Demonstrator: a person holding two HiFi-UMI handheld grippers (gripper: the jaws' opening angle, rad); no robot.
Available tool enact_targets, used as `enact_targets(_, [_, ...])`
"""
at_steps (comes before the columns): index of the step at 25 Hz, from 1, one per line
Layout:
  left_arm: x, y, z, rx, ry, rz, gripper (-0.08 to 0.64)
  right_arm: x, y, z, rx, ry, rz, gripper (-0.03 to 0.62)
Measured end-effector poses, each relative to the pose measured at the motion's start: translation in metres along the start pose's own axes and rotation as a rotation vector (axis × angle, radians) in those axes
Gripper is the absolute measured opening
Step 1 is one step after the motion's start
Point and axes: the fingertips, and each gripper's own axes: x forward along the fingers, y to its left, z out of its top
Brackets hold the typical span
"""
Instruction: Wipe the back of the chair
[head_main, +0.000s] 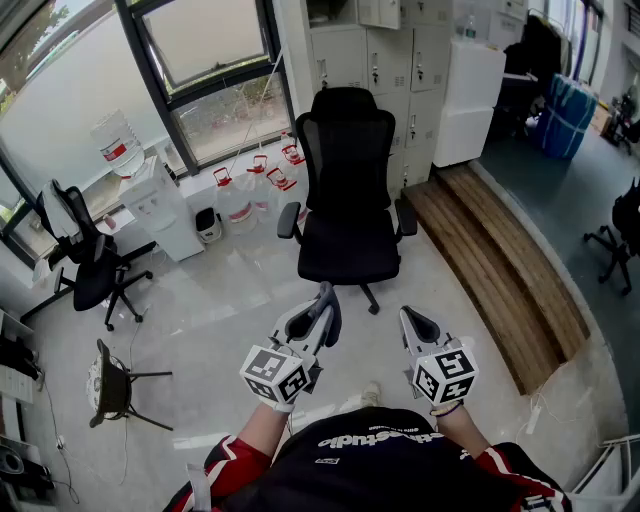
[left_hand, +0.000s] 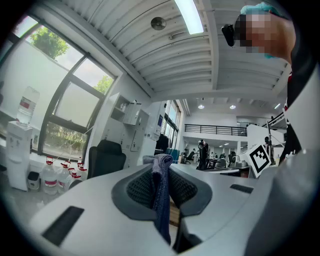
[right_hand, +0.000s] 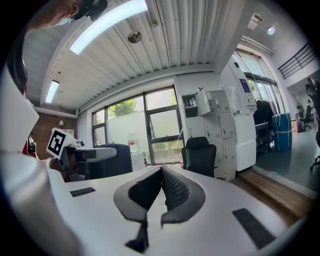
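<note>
Mid-floor, straight ahead in the head view: black office chair (head_main: 348, 215), upright on the pale floor (head_main: 240, 300), with its seat and armrests facing the camera.
Chair back: tall dark backrest (head_main: 346, 150) with a headrest on top. Only its front face shows. Nothing touches it.
Left hand-held gripper (head_main: 326, 296): held low in front of the chair's seat, well apart from the chair. Its jaws are clamped on a dark blue-grey cloth (left_hand: 161, 197).
Cloth: pinched upright between the ribbed pads. A bunched end rises above the jaw tips and the rest hangs down through the gap. It is clear of the chair.
Right hand-held gripper (head_main: 408, 320): level with the left one, on the chair's right-armrest side as seen from the camera and equally far from the chair. Its jaws are pressed together with nothing between them.
Left of the chair: water bottles (head_main: 250, 190) with red caps on the floor under the window, a white water dispenser (head_main: 160, 205) beyond them, and a second chair (head_main: 90, 265) farther out.
Behind the chair: grey lockers (head_main: 390, 50) against the wall.
Right of the chair: wooden platform (head_main: 500, 260), a raised step running along the floor.
</note>
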Motion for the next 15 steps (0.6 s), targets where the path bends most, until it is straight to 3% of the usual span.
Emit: enact_targets(15, [0.017,0.017,-0.005,-0.016,0.001,0.017,0.066,0.021,-0.014,0.001,0.017,-0.009,0.006,0.014])
